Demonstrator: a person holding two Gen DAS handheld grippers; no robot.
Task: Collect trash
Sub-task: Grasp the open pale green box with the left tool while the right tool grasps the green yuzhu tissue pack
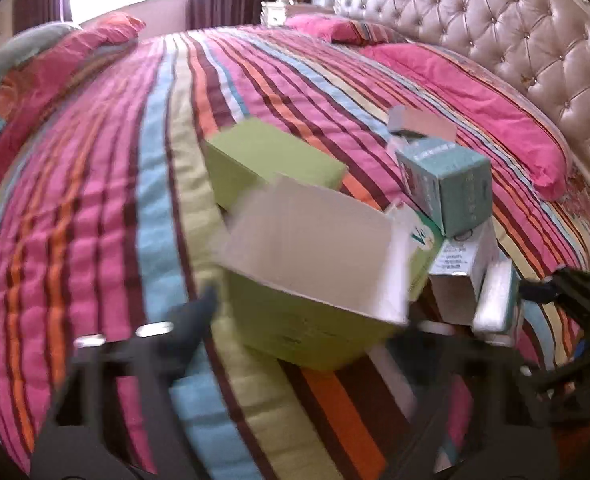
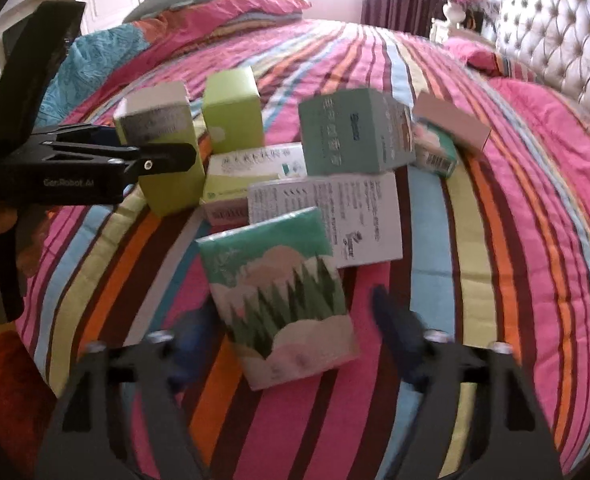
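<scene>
Left wrist view: the left gripper (image 1: 311, 312) straddles a lime-green box (image 1: 315, 336) that lies on the striped bedspread (image 1: 95, 200), its pale flap (image 1: 315, 248) standing open. One dark finger (image 1: 203, 304) sits against the box's left side. The other is lost behind the flap and the blur, so from here the hold seems closed rather than surely so. At the right edge, the right gripper's black frame shows side-on, with the tissue pack seen end-on as a thin white slab.

Right wrist view settles more. It shows the left gripper from the side, jaws clamped across that same green box, which stands at the left of the heap. It also shows the printed face of the tissue pack (image 2: 283, 300), green trees on teal, held between the right gripper's (image 2: 289, 332) drawn-in fingers, nearest the camera. Behind it lie a white printed carton (image 2: 335, 212), a teal box (image 2: 347, 136) and a second green box (image 2: 233, 108), clustered and touching.

A tufted headboard (image 1: 495, 40) rises beyond.
</scene>
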